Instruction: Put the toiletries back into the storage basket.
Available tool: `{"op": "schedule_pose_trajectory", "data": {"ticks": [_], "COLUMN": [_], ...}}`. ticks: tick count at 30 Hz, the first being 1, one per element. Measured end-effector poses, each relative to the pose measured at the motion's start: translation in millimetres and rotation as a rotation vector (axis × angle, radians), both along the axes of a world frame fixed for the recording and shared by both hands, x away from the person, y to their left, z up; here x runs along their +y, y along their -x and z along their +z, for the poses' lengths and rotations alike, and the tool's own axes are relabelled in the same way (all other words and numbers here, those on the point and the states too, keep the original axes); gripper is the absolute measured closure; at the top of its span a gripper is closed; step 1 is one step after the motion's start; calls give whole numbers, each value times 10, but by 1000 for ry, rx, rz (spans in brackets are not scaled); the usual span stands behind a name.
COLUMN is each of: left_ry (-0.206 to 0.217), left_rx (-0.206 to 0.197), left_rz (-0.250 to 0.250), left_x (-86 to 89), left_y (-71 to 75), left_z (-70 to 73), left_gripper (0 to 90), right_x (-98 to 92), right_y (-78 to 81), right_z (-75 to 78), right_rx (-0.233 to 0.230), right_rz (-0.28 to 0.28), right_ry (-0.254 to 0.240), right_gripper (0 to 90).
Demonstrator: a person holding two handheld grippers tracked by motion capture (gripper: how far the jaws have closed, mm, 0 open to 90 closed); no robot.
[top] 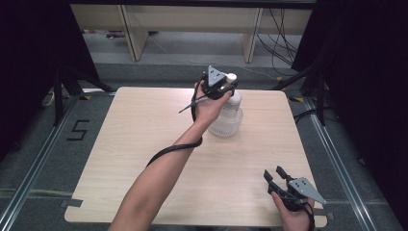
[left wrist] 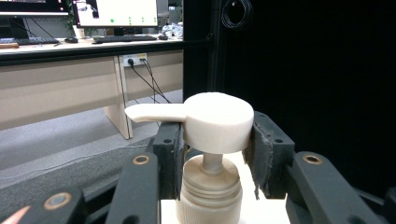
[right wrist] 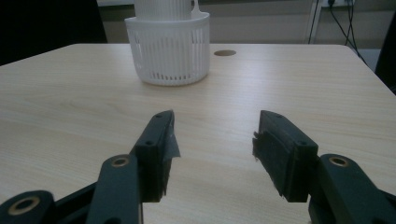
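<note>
Where the left gripper reaches the far middle of the table, its two black jaws with worn dark pads are clamped on either side of the round, matte off-white plastic pump head of a white plastic pump bottle, whose flat spout points away to the left in the left gripper view. Below the head, a short stem enters a ribbed screw collar. The bottle stands upright inside a white round plastic basket with slotted vertical ribs, which rests on the pale wood-grain square tabletop with rounded corners. The right gripper hovers low over the near right corner of the table, well apart from the basket, its jaws standing wide with nothing between them. A small dark round mark lies on the tabletop just beside the basket. Grey floor and black curtains surround the table; light-coloured desk legs and loose cables stand beyond it.
</note>
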State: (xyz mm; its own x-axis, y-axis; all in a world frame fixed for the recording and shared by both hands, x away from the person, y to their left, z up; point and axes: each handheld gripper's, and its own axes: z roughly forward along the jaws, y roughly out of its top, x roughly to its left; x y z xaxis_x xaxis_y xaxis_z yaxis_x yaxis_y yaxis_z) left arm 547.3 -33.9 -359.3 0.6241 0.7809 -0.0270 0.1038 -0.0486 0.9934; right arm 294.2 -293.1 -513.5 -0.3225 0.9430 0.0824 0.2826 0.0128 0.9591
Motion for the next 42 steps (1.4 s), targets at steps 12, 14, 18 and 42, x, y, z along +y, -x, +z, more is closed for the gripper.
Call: {"op": "schedule_pose_trajectory", "data": {"ticks": [12,14,18,42], "left_ry": [0,2,8,-41], "left_rx": [7,8,8,30], "left_rz": [1,-1,2,13], "left_x": [13,17,34,91], "left_y": [-4,-7,-16,-21], "left_z": [-62,-64,-74,-67], "left_gripper": [592,592,592,450], "right_x": [0,-2,0,7], "right_y": [-2,-1,0,-1], "right_z": [-3,-1,1,-4], "right_rx": [-4,-1,1,22], "right_rz": [9,10,7,-7], "right_ry": [-3,-2,2,-20], "right_gripper": [473,474,473,465]}}
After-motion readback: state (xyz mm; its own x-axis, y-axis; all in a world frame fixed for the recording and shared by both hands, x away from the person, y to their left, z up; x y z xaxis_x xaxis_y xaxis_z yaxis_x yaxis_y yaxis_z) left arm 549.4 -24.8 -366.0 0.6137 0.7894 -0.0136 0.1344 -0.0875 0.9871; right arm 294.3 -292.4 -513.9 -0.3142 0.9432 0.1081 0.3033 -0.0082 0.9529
